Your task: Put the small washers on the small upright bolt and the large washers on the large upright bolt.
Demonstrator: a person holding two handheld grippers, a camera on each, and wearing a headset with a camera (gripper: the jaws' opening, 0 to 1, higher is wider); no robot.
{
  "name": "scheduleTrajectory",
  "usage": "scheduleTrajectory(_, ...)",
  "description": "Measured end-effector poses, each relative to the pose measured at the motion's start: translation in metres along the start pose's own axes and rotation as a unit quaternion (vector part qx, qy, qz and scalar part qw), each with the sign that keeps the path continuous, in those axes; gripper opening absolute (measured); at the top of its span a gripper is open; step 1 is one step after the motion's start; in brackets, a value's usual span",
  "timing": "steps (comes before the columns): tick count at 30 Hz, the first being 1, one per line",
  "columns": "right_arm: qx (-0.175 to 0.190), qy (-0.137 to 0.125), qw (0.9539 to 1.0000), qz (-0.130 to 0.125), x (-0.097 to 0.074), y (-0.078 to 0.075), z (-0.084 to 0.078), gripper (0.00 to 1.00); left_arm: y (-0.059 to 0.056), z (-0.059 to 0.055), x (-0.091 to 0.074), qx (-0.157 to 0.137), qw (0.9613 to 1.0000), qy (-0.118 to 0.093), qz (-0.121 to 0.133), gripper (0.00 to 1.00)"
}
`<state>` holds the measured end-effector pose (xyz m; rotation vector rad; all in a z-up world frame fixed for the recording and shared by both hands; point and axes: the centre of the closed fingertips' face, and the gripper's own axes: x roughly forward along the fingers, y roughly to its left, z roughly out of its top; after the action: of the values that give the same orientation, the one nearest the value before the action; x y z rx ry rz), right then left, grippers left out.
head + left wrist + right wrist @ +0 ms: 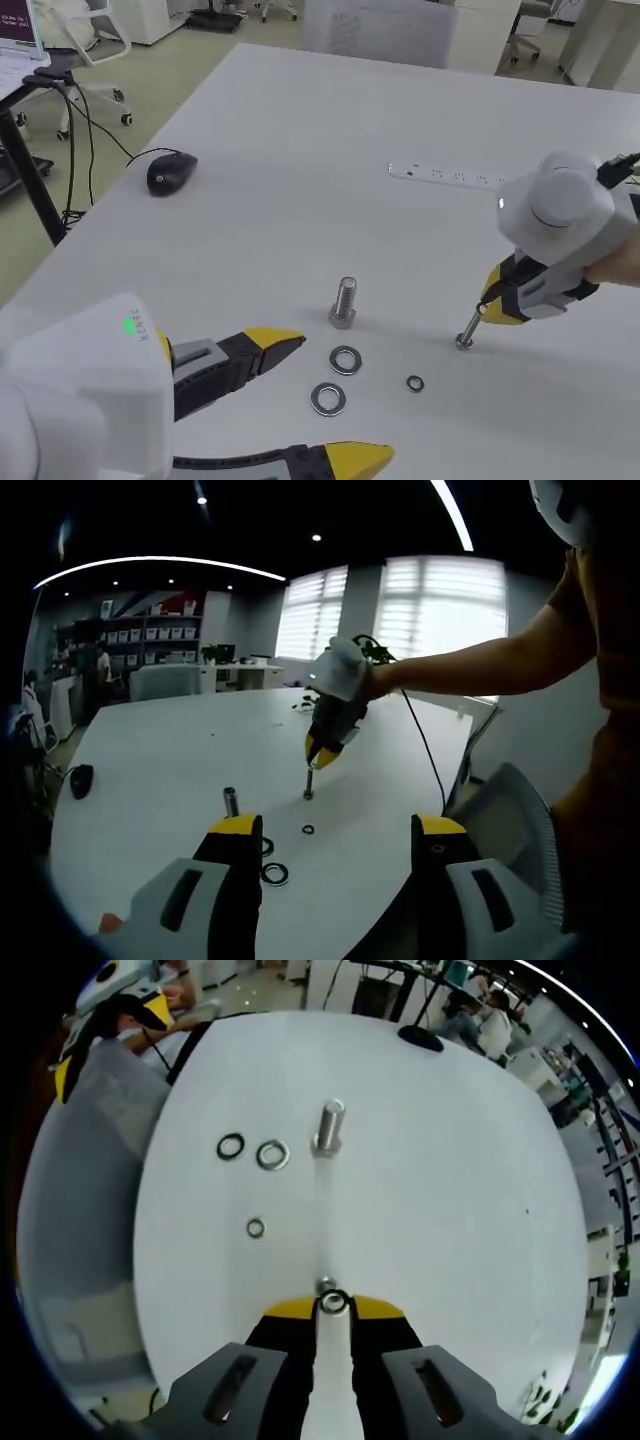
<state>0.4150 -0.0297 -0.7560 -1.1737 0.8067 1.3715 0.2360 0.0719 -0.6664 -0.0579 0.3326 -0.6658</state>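
**One small washer [333, 1302] pinched at the top of the small bolt [467, 335]**

Clamped between the closed yellow tips of the right gripper [487, 306], right at the upper end of the small bolt. Bolt itself upright, head down on the white table [260, 200]. Hard to tell from the right gripper view whether the ring is touching the bolt's tip or just clear of it.

Well apart from the small bolt, to its left in the head view: large bolt [343, 302], also upright, head down.

Flat on the table just in front of the large bolt: first large washer [345, 360]. A little nearer the person, close beside it but not touching: second large washer [328, 398].

Lying flat between those two and the small bolt: second small washer [415, 383], near the small bolt's foot yet apart from it.

Low at the left of the head view: left gripper [338, 400], jaws spread wide, gripping nothing, yellow tips near the two large washers.

Seen from the left gripper view: right gripper pointing steeply down onto the small bolt, carried on a forearm [460, 665] reaching in from the right.

Farther back on the table: dark computer mouse [171, 172] toward the left edge, and a white power strip [445, 176] beyond the right gripper.
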Motion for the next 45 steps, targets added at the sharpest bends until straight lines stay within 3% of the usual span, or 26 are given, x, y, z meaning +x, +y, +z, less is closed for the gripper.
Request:
scheduleTrajectory(19, -0.011, 0.015, 0.9997, 0.018, 0.013, -0.001, -0.004, 0.12, 0.004, -0.003, 0.003, -0.010, 0.9999, 0.001, 0.003, 0.59)
scheduleTrajectory(45, -0.030, 0.027, 0.9985, 0.038, 0.051, 0.002, -0.014, 0.13, 0.011, -0.007, 0.004, -0.018, 0.9998, 0.009, 0.007, 0.59)
